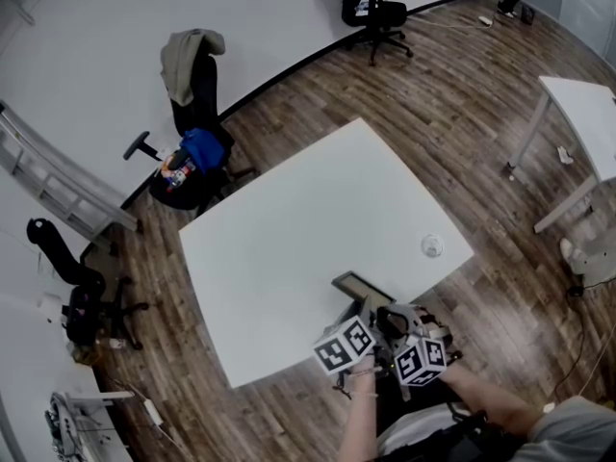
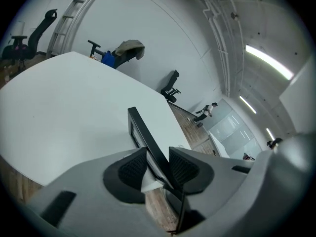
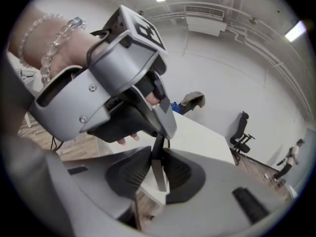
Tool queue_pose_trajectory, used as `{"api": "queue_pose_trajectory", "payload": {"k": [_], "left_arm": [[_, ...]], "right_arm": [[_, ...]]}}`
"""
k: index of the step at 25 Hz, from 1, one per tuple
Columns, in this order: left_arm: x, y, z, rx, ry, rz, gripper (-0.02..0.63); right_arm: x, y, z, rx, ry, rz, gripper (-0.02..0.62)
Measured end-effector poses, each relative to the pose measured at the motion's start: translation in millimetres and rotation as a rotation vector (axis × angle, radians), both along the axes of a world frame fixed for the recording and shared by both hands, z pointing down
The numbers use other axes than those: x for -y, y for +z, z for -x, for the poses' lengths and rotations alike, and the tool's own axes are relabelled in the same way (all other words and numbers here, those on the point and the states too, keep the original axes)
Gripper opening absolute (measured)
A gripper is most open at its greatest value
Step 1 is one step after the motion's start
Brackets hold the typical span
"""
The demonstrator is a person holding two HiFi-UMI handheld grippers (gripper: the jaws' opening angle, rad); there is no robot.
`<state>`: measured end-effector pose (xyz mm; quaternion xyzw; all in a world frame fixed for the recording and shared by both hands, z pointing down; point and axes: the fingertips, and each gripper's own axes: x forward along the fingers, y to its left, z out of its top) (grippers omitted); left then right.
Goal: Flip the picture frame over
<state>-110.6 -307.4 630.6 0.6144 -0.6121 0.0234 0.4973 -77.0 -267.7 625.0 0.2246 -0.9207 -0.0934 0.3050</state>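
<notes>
Right gripper clamps picture frame at table edge; left gripper loose around it.

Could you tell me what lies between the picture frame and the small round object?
Nothing: the head view shows only bare table between the picture frame and round object.

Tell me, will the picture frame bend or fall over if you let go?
Probably stiff: the picture frame shows a straight edge while tilted up. It looks thin, so it would likely tip flat onto the table if released.
</notes>
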Motion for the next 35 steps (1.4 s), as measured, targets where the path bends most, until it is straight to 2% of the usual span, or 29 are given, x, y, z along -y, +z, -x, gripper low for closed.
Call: {"api": "queue_pose_trajectory", "payload": {"k": [6,11,17,20,22,24,28,32,35], "left_arm": [[-7.0,5.0,5.7,-0.041,-0.014,0.029,0.120],[-15.2,14.3,13.7,-0.102,-0.029,0.050,0.100],[-20.3,21.3,19.8,-0.129,-0.038,0.069,0.086],[-21.3,24.6,19.0,-0.130,-0.036,0.074,0.083],[-22.2,25.9,20.3,-0.126,-0.035,0.079,0.083],[-23.6,27.2,20.8,-0.115,-0.032,0.085,0.081],[-28.8,33.8,20.5,-0.074,-0.025,0.105,0.071],[-29.8,34.9,20.9,-0.067,-0.031,0.109,0.069],[-29.1,37.9,21.0,-0.041,-0.024,0.120,0.069]], "right_arm": [[-9.8,3.8,7.1,-0.002,-0.055,0.045,0.092],[-23.2,7.2,15.0,0.031,-0.131,0.157,0.112],[-32.6,0.9,10.3,0.094,-0.197,0.309,0.115],[-17.3,-13.6,-2.2,0.191,-0.138,0.382,0.114],[3.1,-16.4,-10.2,0.226,-0.063,0.384,0.115],[23.7,-11.6,-16.8,0.211,-0.008,0.351,0.115],[51.4,9.5,-19.8,0.128,0.032,0.300,0.115],[69.0,26.9,-17.2,0.107,0.100,0.349,0.115],[76.2,39.5,-15.2,0.113,0.125,0.424,0.115]]}}
